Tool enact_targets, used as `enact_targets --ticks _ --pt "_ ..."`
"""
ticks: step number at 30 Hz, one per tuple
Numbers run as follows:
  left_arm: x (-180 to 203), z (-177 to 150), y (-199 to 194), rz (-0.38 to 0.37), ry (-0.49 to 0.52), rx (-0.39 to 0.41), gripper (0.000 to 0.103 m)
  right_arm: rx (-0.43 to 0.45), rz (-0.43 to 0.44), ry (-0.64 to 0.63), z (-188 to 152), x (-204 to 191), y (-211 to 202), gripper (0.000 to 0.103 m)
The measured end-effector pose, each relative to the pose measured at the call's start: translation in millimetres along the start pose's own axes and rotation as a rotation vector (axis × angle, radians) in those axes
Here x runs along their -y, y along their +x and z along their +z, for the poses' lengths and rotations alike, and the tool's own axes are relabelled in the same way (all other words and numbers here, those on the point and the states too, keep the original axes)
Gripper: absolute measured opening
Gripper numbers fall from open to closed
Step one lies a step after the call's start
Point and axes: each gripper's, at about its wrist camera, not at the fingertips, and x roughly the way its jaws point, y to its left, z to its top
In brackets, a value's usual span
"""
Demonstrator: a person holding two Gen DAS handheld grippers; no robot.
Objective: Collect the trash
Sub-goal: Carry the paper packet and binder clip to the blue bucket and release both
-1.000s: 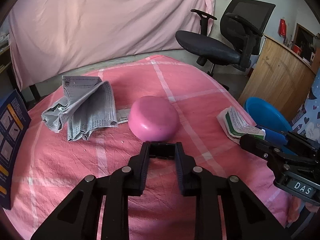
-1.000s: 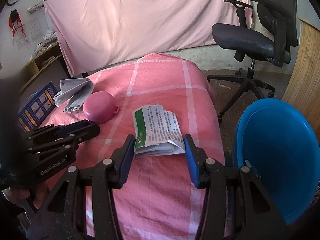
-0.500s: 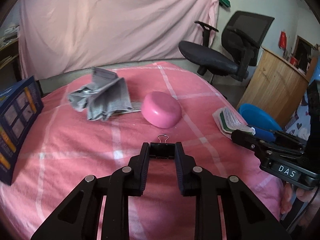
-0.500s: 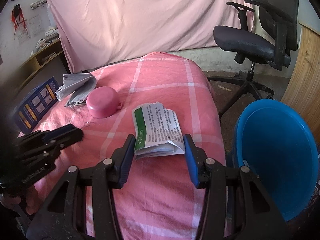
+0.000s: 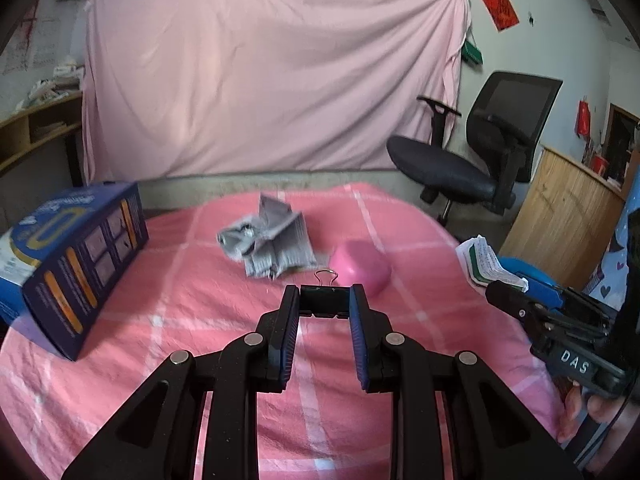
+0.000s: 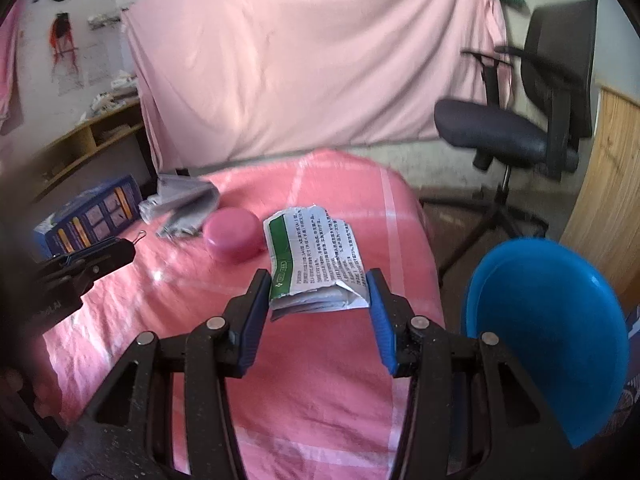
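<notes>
My left gripper (image 5: 325, 298) is shut on a small black binder clip (image 5: 324, 307), held above the pink checked cloth (image 5: 168, 320); the clip's wire loop sticks out forward. My right gripper (image 6: 319, 285) is shut on a folded white leaflet with a green stripe (image 6: 316, 252), lifted off the cloth. The leaflet (image 5: 486, 260) and right gripper (image 5: 506, 294) also show at the right of the left wrist view. A grey crumpled face mask (image 5: 272, 240) and a pink round lid (image 5: 362, 266) lie further back on the cloth.
A blue basin (image 6: 548, 328) stands low beside the table's right edge. A dark blue box (image 5: 76, 256) sits at the left of the cloth. A black office chair (image 5: 472, 164) stands behind on the right, with a wooden counter (image 5: 560, 216) beside it.
Both grippers rose and tilted upward. The left one carried the clip up and away from the pink lid; the blue box came into view. The right one lifted the leaflet off the cloth.
</notes>
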Motion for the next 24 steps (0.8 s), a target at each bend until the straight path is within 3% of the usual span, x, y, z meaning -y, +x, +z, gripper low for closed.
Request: enact_targets --ticks 7,13,24 --pt "19.6 17.1 -20.3 0.009 0.047 0.096 0.021 0.184 -0.039 -0.031 6.3 -3.5 -36.2 0.060" --pt "49.9 35.8 -37.0 -0.031 0.114 0.187 0.021 0.332 -0.102 0.005 13.8 10.9 -72.1 0.060" --pt "116.6 51.2 -42.5 -0.166 0.183 0.272 0.021 0.457 -0.252 0.102 5.9 53.9 -120.6 0.060"
